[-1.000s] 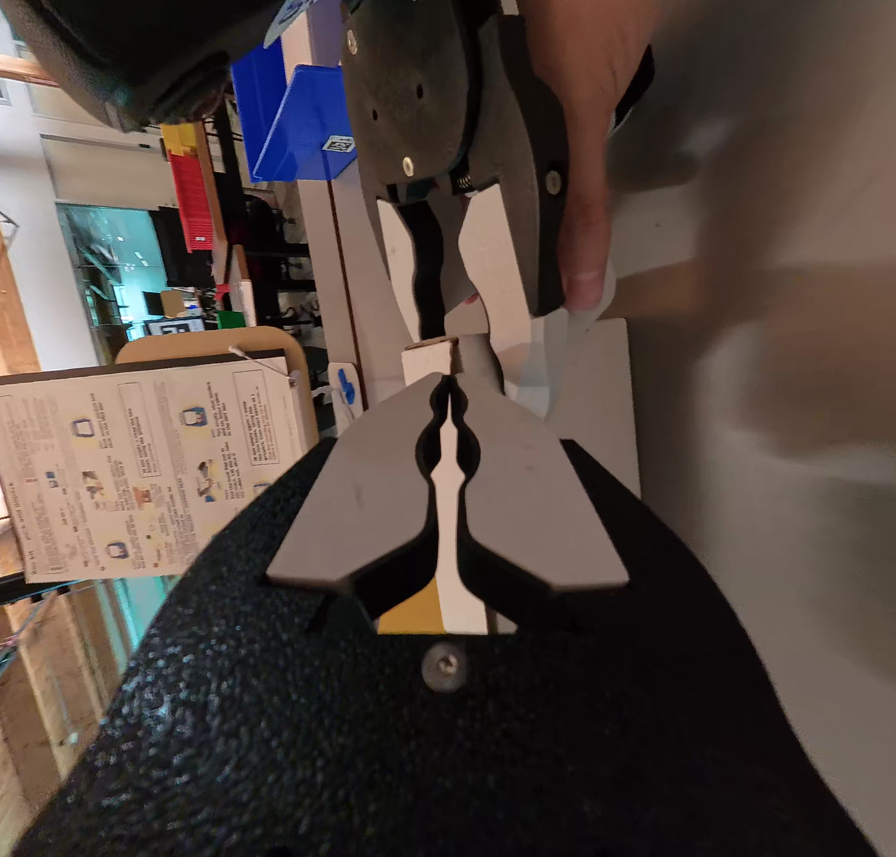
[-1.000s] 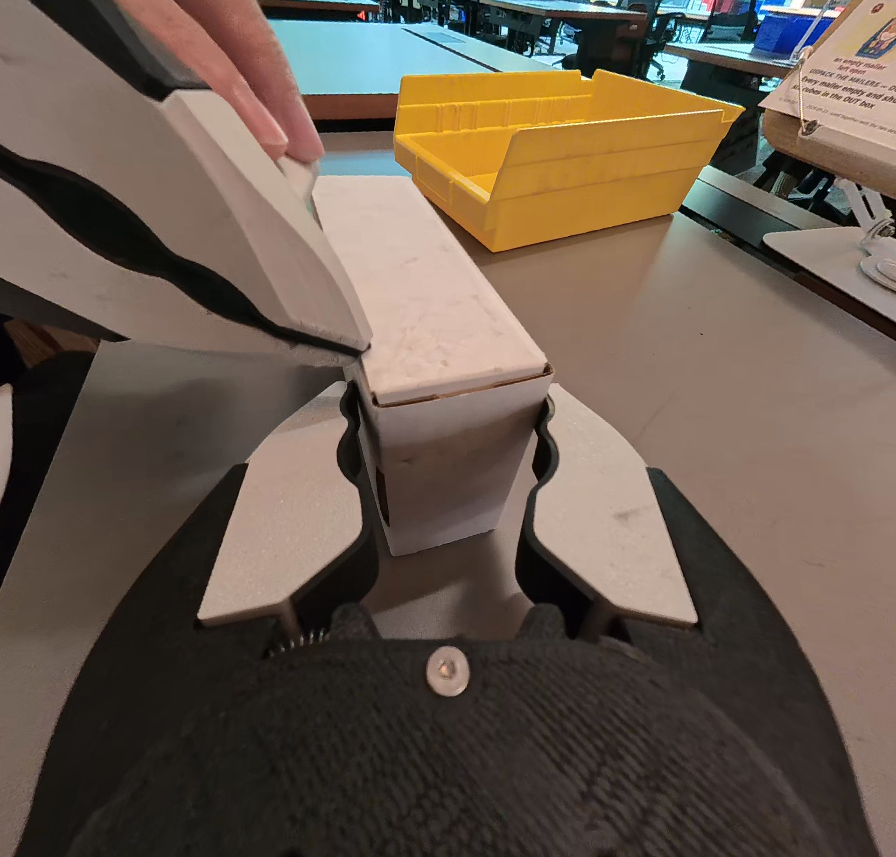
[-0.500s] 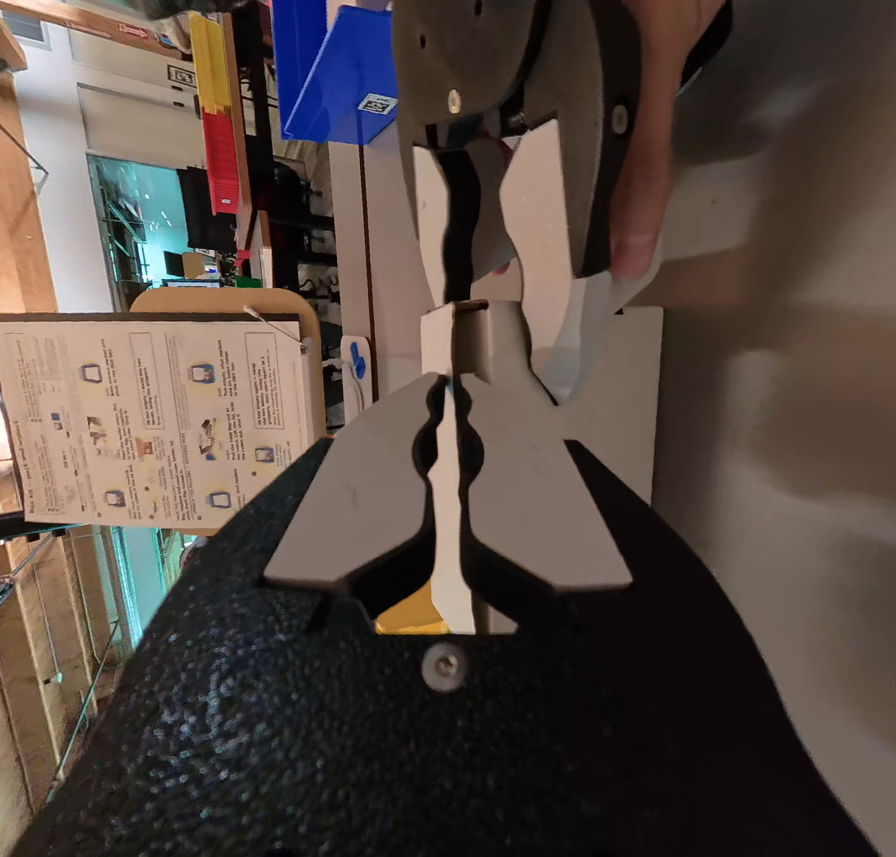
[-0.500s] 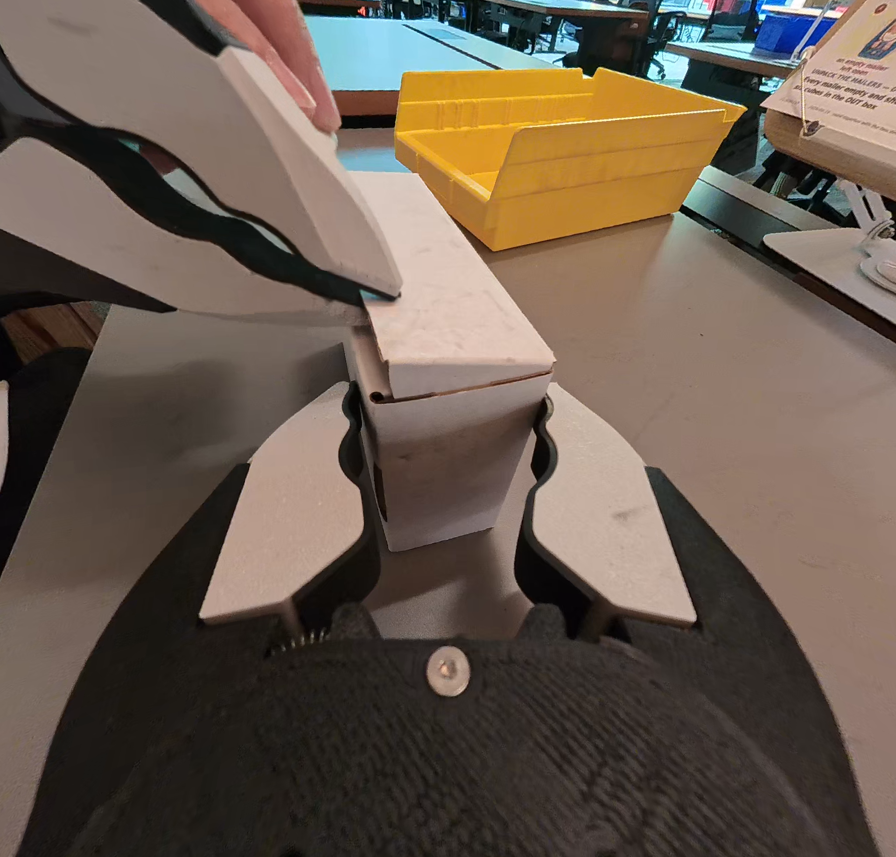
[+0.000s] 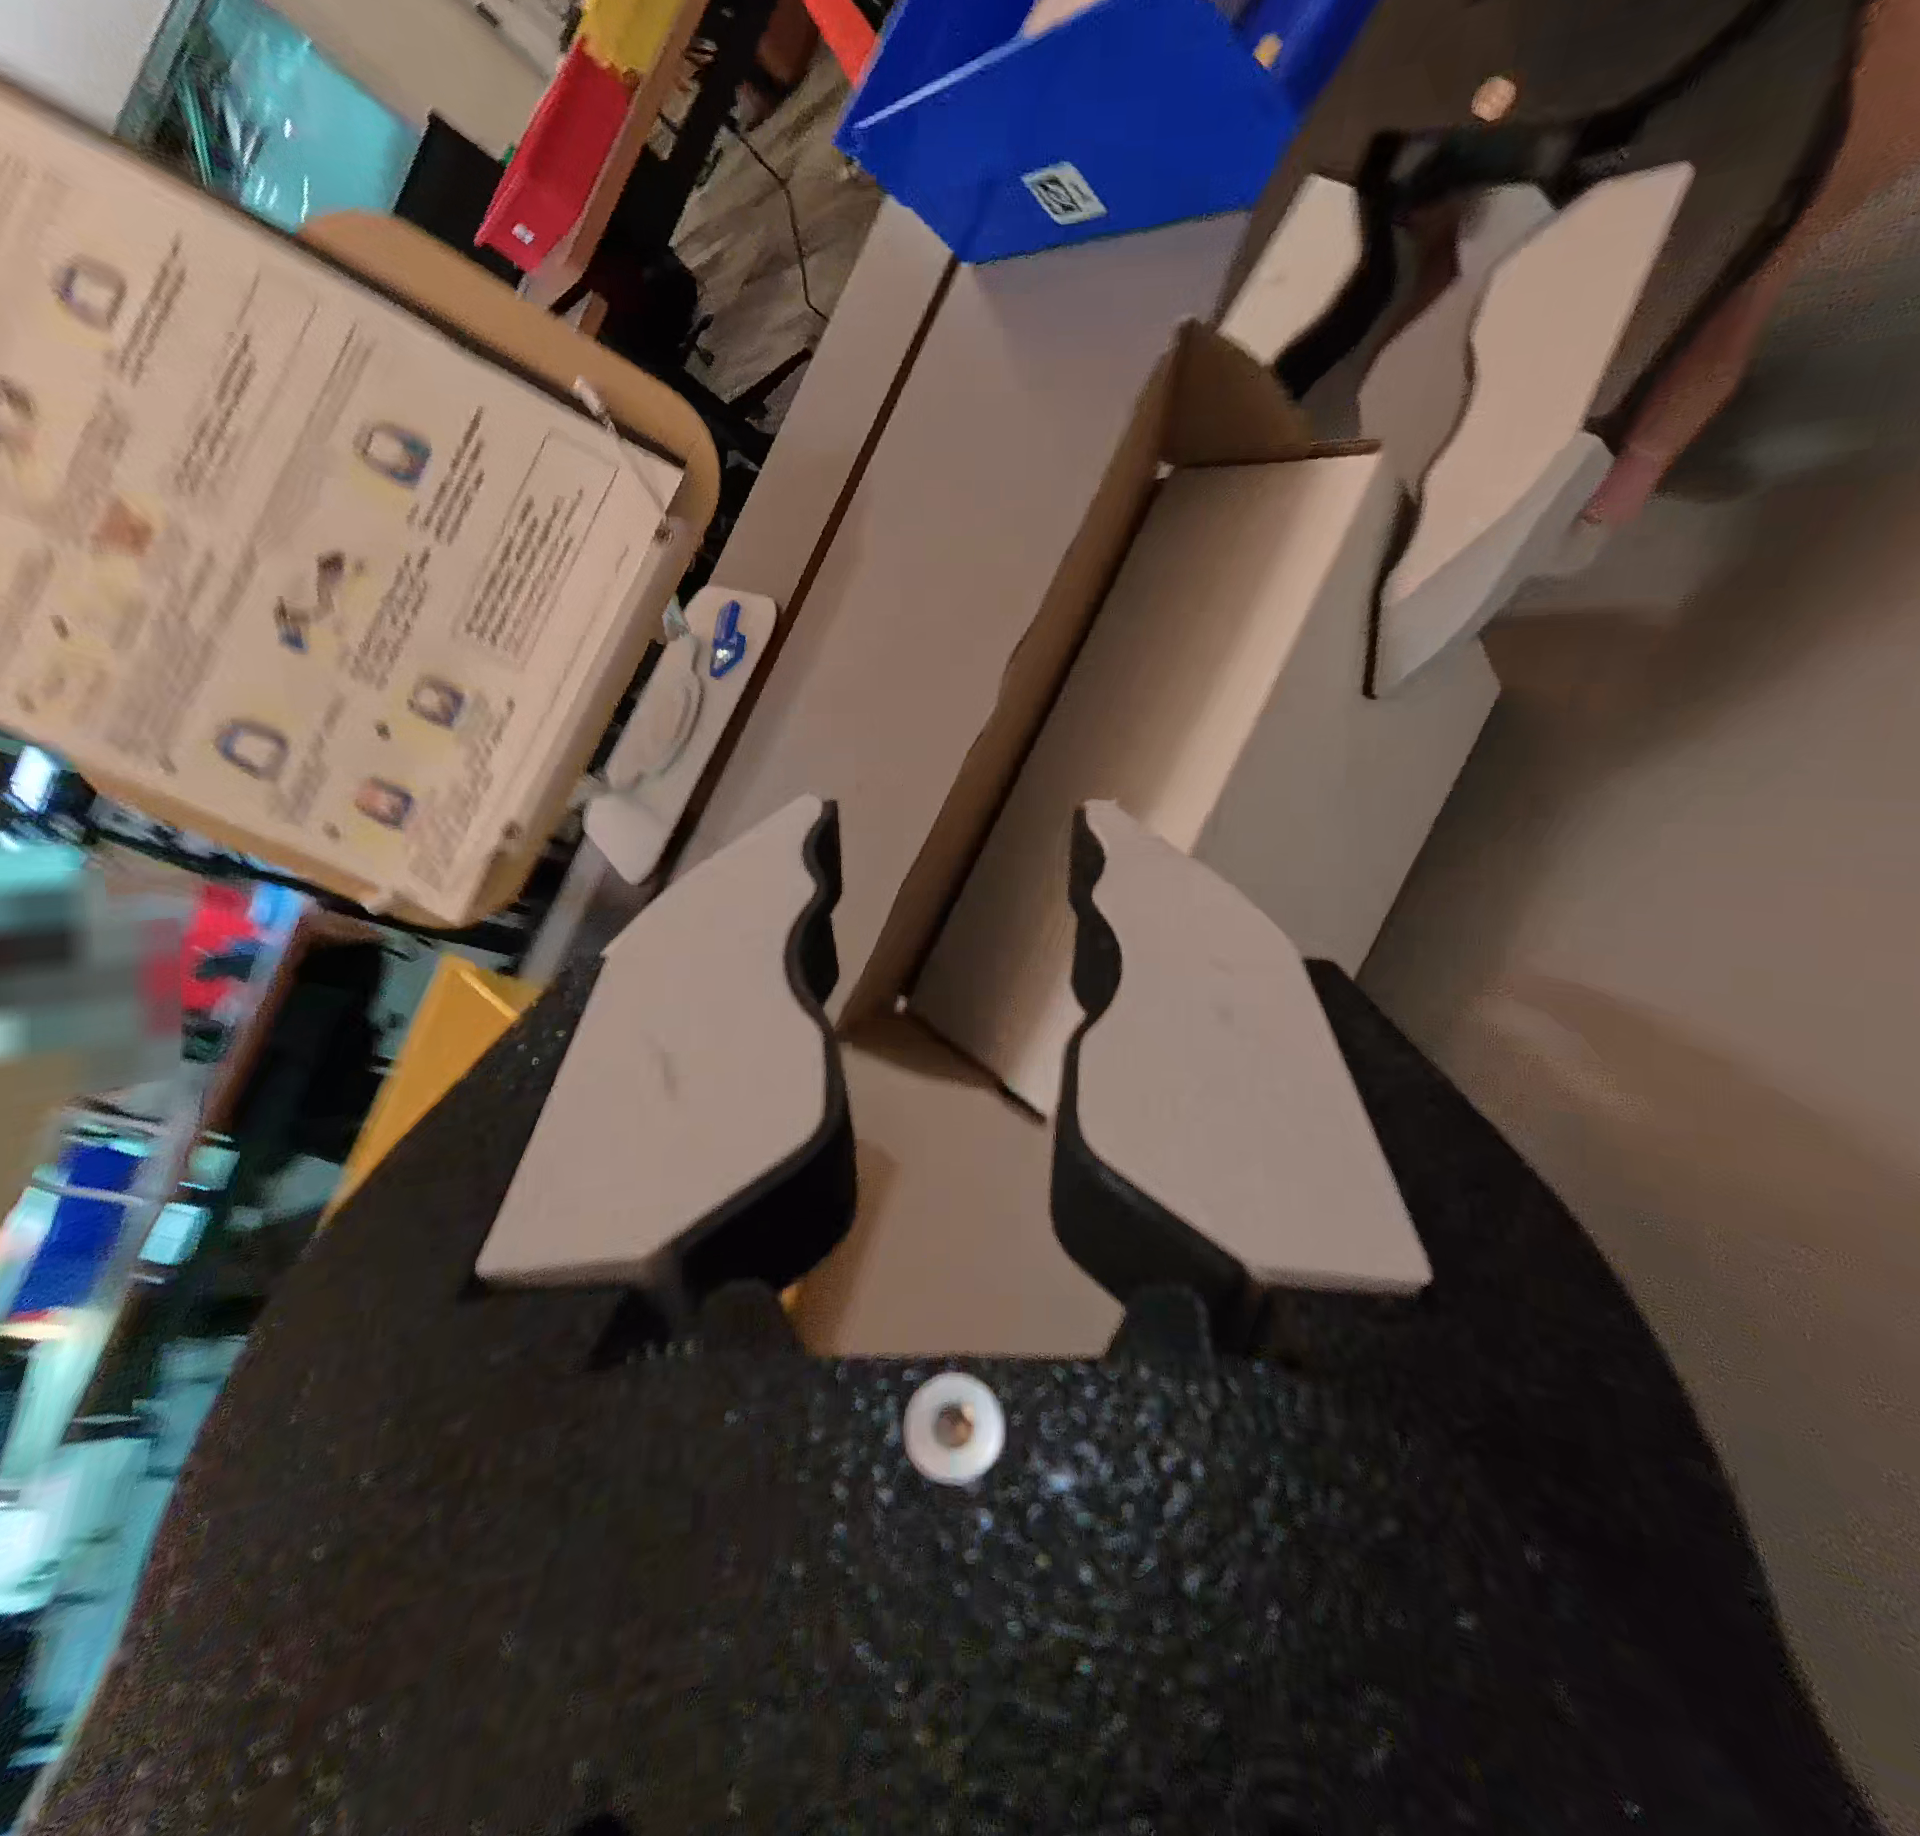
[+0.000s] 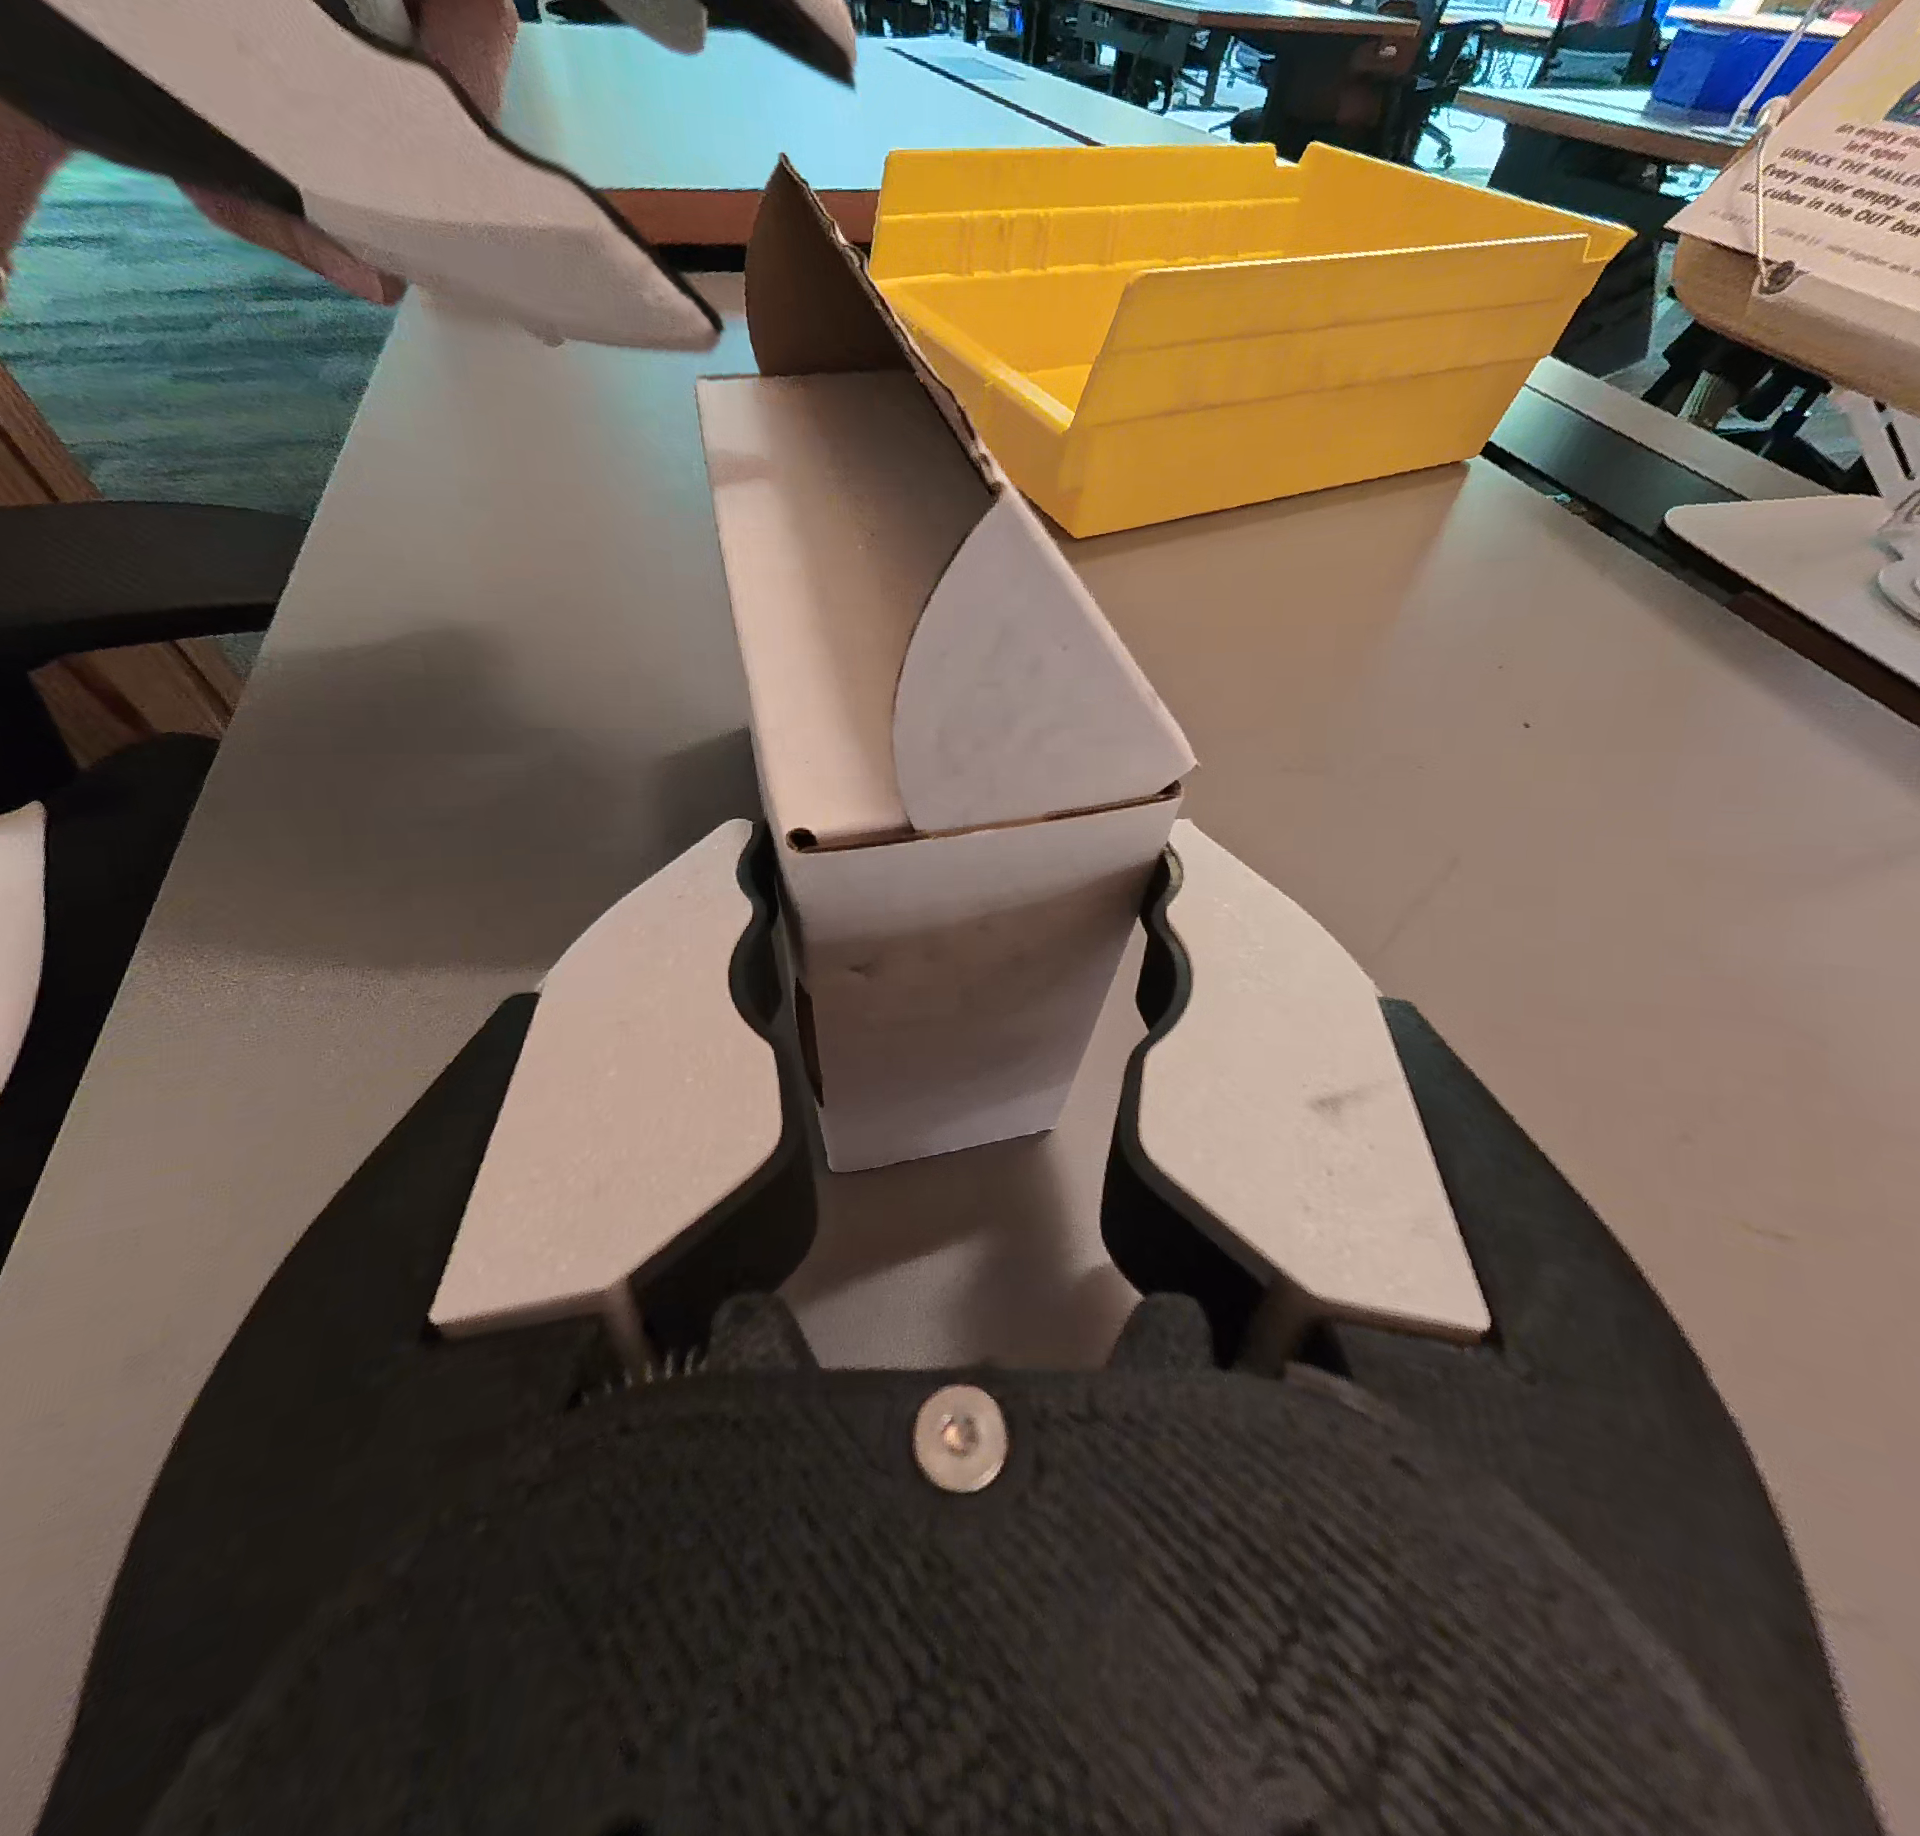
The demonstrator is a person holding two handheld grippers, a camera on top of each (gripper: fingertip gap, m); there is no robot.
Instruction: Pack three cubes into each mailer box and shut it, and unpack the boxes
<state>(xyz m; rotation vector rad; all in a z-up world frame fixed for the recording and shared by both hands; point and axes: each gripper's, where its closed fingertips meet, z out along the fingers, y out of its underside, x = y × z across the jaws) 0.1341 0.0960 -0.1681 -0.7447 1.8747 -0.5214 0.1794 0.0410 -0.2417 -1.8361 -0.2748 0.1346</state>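
A long white mailer box [image 6: 935, 965] lies on the grey table [image 6: 1455, 747]. My right gripper [image 6: 956, 872] is shut on its near end, one finger on each side. The lid [image 6: 821, 269] is swung up on the right, brown inside showing, with a rounded white side flap [image 6: 997, 706] at the near end. No cubes show inside. My left gripper [image 6: 691, 176] is open and empty, above and left of the box. In the left wrist view my left gripper [image 5: 956, 830] frames the raised lid [image 5: 1039, 643] and box body [image 5: 1226, 643]; the right gripper's fingers [image 5: 1527, 384] hold the far end.
A yellow bin [image 6: 1247, 384] stands just behind and right of the box, nothing showing inside. An instruction sheet on a stand [image 6: 1849, 197] is at the far right, also in the left wrist view [image 5: 312, 539]. A blue bin [image 5: 1070, 124] sits beyond.
My left gripper was shut on the lid's edge and lifted it; now it has let go, opened and drawn back. The lid stands raised. The right gripper kept its hold.
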